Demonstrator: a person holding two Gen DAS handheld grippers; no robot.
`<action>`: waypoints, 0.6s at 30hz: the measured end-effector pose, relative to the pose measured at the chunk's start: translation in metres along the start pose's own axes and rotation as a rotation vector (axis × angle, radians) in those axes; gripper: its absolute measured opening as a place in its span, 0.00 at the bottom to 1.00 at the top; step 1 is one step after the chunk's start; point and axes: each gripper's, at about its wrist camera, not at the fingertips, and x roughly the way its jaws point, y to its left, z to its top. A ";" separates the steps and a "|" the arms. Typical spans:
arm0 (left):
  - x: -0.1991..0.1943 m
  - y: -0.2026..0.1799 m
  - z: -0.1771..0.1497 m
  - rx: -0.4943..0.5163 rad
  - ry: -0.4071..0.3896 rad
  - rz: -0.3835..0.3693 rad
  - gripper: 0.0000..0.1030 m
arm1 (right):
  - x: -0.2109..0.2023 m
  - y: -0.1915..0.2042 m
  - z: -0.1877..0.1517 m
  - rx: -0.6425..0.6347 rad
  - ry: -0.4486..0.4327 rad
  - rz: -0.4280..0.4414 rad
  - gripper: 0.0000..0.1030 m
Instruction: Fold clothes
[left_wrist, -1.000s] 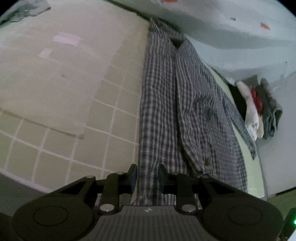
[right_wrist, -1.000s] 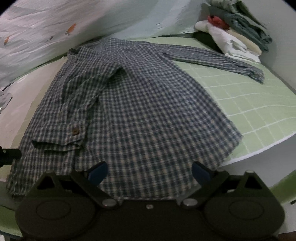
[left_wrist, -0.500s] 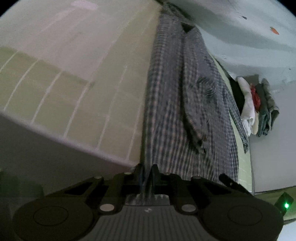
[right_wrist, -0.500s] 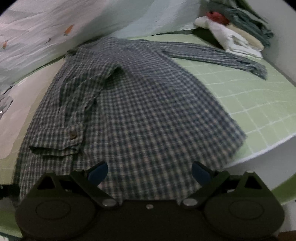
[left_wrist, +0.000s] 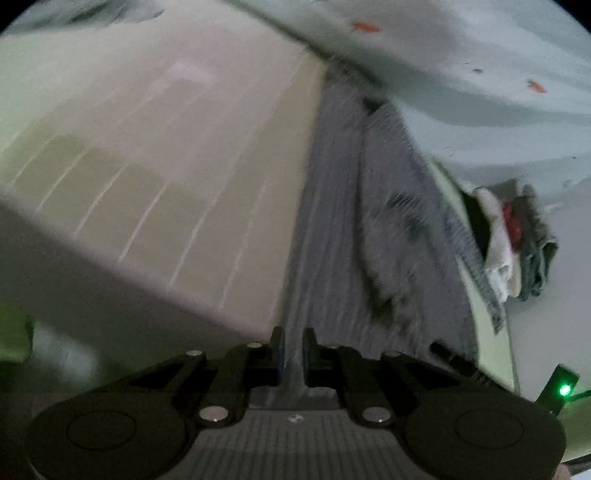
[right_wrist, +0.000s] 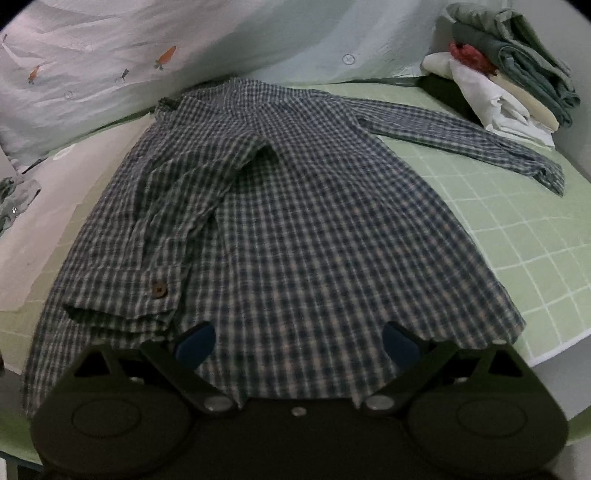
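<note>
Your left gripper (left_wrist: 292, 345) pinches the plaid shirt (right_wrist: 295, 229) hem, right gripper (right_wrist: 297, 341) gapes above it; tug unevenly and the folded sleeve (right_wrist: 162, 236) slides loose.

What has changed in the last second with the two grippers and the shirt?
The left gripper has closed: its fingers, apart one second ago, now pinch the hem of the shirt, and its view is blurred from motion. The right gripper stayed open over the hem and grips nothing. The shirt stayed flat, one sleeve folded in, the other stretched toward the pile of clothes.
</note>
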 end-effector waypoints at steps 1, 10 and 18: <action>0.007 -0.006 0.007 0.016 0.008 -0.014 0.16 | 0.001 0.000 0.001 -0.005 0.001 -0.006 0.95; 0.094 -0.047 0.053 0.130 0.213 -0.098 0.42 | -0.001 -0.021 0.018 0.057 -0.013 -0.144 0.95; 0.099 -0.048 0.060 0.143 0.369 -0.235 0.01 | 0.001 -0.026 0.007 0.120 0.035 -0.218 0.95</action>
